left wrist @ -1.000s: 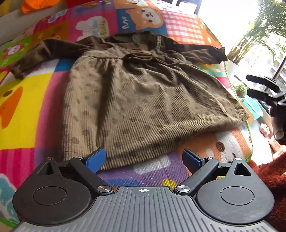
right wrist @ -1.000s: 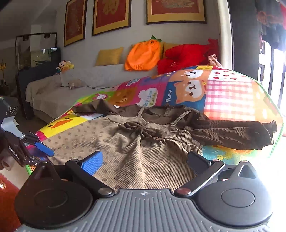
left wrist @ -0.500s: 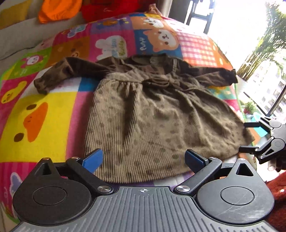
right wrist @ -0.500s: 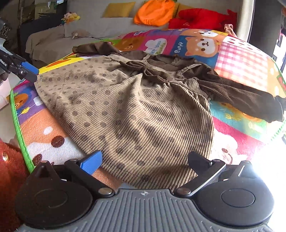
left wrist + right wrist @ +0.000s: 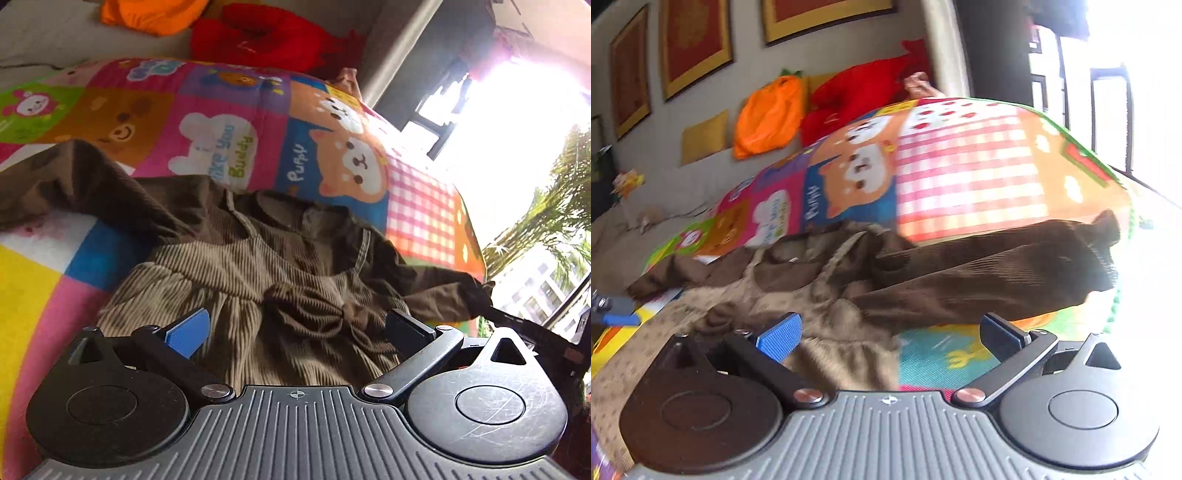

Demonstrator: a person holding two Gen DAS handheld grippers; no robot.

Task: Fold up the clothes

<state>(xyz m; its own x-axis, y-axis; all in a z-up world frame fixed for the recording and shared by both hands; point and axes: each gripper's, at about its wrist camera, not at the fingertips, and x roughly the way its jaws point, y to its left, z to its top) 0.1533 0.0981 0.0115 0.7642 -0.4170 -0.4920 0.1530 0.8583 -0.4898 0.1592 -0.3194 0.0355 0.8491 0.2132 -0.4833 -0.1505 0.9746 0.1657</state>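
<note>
Lying flat on the play mat, the brown dress runs lengthwise away from both tongs. Left gripper faces the bodice bow; right gripper, nearer the outstretched sleeve. Both jaws stand apart, holding nothing.

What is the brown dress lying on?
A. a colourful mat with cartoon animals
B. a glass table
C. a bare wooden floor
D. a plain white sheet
A: the brown dress lies spread on a bright patchwork mat printed with a bear, a bunny and a puppy.
</note>
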